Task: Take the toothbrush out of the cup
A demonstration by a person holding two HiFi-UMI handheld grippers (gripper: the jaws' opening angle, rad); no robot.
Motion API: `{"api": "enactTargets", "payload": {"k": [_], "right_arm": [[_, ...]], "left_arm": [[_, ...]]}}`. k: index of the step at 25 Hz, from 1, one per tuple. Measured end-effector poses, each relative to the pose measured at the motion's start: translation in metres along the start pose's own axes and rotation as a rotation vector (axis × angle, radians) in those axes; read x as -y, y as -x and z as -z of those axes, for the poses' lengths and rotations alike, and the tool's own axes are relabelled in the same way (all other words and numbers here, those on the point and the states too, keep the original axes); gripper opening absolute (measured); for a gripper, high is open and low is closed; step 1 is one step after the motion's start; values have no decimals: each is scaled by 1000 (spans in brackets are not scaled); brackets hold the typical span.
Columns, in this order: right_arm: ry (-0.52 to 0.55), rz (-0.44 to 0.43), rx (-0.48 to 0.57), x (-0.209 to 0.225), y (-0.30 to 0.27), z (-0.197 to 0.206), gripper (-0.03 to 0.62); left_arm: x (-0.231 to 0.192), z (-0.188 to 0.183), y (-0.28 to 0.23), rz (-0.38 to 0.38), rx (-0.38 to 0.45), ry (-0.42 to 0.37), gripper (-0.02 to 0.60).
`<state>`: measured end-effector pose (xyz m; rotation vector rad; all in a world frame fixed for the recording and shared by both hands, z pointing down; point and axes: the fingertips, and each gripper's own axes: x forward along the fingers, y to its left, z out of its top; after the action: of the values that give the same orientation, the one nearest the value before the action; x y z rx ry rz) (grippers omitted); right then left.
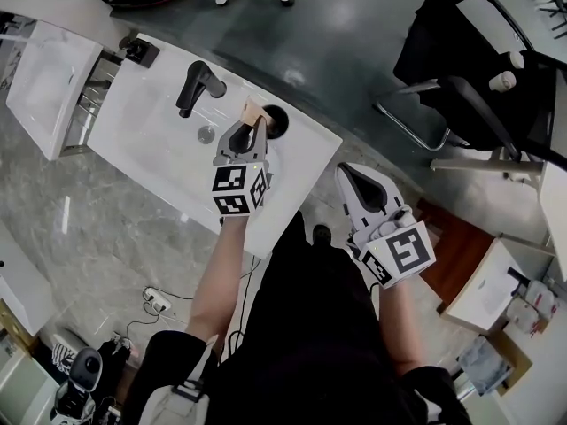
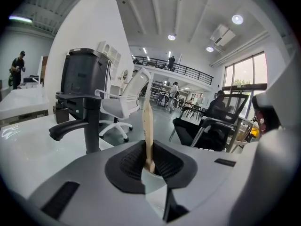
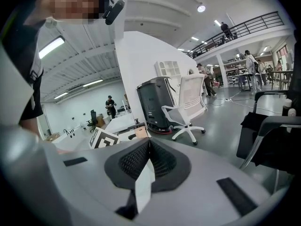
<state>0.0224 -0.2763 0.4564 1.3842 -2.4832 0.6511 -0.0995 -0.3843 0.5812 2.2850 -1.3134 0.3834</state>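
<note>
L gripper pinches slim wood-toned toothbrush (ribbed pads).

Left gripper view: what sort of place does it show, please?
Probably a large open showroom or workshop hall, not a home bathroom. A white washbasin counter with a black tap stands in the open, a white swivel office chair stands beyond it, and a railed upper gallery runs under a high ceiling.

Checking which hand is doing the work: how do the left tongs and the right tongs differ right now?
The left tongs clamp the wooden toothbrush; the right tongs are shut on nothing. The left tongs reach over the white sink counter at the cup; the right tongs hover off the counter. Both are grey and closed.
</note>
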Motion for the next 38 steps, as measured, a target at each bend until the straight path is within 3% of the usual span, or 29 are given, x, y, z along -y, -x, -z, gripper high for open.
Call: {"api": "enactTargets", "payload": {"k": [16, 28, 38], "right_arm": [[11, -3, 90, -2, 26, -14, 30], [23, -56, 193, -18, 76, -21, 29], [53, -135, 257, -35, 126, -15, 29]], "left_arm": [[17, -43, 28, 8, 130, -30, 40], [58, -83, 91, -27, 282, -82, 38], [105, -72, 160, -81, 348, -96, 38]]}}
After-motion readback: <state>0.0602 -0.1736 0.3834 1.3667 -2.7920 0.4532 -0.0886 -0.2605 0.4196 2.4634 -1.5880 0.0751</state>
